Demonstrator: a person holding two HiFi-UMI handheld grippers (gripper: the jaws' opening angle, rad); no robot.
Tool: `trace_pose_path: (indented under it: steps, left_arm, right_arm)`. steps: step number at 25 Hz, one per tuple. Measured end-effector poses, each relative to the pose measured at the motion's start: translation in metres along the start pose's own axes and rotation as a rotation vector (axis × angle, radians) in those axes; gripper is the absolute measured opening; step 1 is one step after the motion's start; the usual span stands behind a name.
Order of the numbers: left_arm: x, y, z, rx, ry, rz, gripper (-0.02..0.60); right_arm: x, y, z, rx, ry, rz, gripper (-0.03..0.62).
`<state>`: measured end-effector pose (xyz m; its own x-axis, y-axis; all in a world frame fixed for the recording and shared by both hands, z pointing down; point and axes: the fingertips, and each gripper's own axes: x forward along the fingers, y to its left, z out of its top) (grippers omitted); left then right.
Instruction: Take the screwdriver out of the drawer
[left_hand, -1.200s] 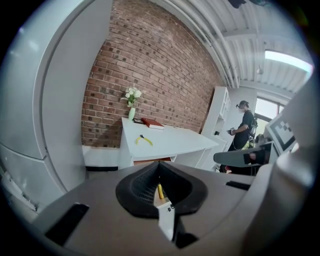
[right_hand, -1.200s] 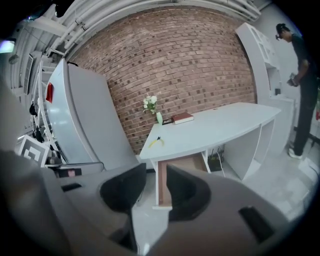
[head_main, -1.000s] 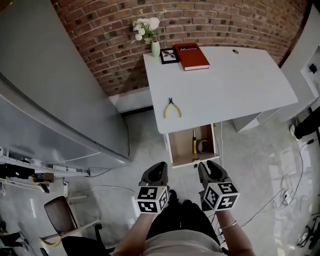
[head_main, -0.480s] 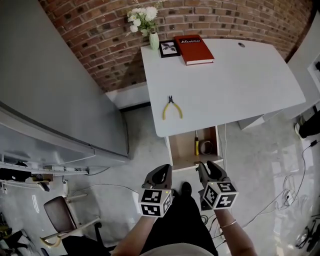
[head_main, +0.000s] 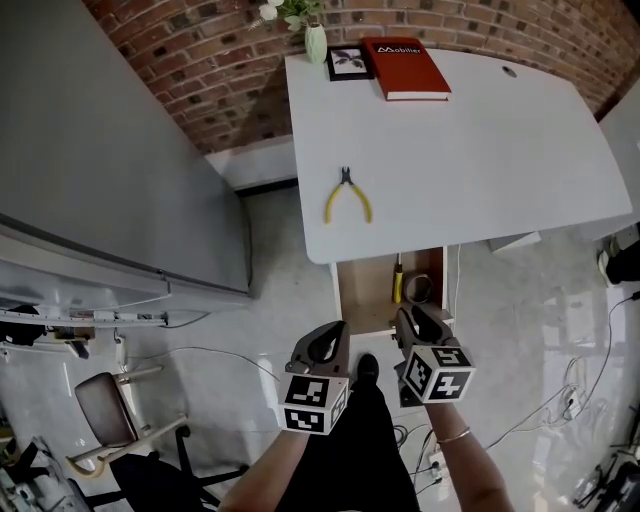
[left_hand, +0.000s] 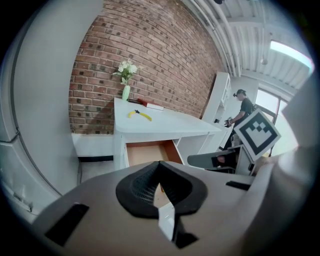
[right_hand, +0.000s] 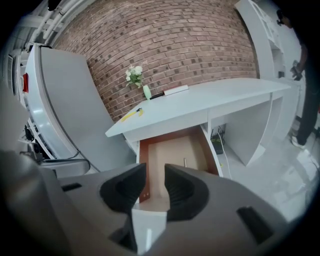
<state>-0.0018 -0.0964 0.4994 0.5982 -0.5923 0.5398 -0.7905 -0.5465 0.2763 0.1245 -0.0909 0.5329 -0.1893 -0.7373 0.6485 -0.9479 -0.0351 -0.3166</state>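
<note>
Head view is showing both tools hanging just in front of the drawer's (head_main: 365, 292) open front edge, short of reaching in; the left gripper (head_main: 325, 345) is sitting off the drawer's left front corner with its jaws pressed together on nothing; the right gripper (head_main: 420, 322) is sitting at the drawer's right front corner, its jaws parted by only a narrow slot and carrying nothing, and its own view is looking straight through that slot at the drawer's bare floor; inside the drawer, toward its right half, the screwdriver (head_main: 397, 284) is lying flat, running front to back, with a pale coiled thing (head_main: 421, 290) lying just beside it against the drawer's right wall; I am judging the screwdriver to be light and rigid, with a rounded yellow handle that is probably smooth and inclined to roll, and a thin shaft that is likely slick; the handle's middle is looking like the better place to grip, pinched across its width from above; the jaws are probably needing to open wider first, and the coil is leaving little room on that side; beyond the drawer, on the desk (head_main: 500, 160) above it, yellow pliers (head_main: 347, 196) are lying, and further back a red book (head_main: 414, 67) is resting near the brick wall (head_main: 230, 70).
</note>
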Motion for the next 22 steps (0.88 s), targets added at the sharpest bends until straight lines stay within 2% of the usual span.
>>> trace_pose_path:
  steps: [9, 22]
  left_arm:
    - [0.028, 0.013, -0.018, -0.02, 0.015, 0.013, -0.008]
    - [0.052, 0.026, -0.032, -0.046, 0.02, 0.038, -0.008]
  right_arm:
    - [0.053, -0.029, -0.014, -0.028, 0.063, -0.029, 0.114]
    - [0.126, -0.062, -0.017, -0.122, 0.15, -0.103, 0.114]
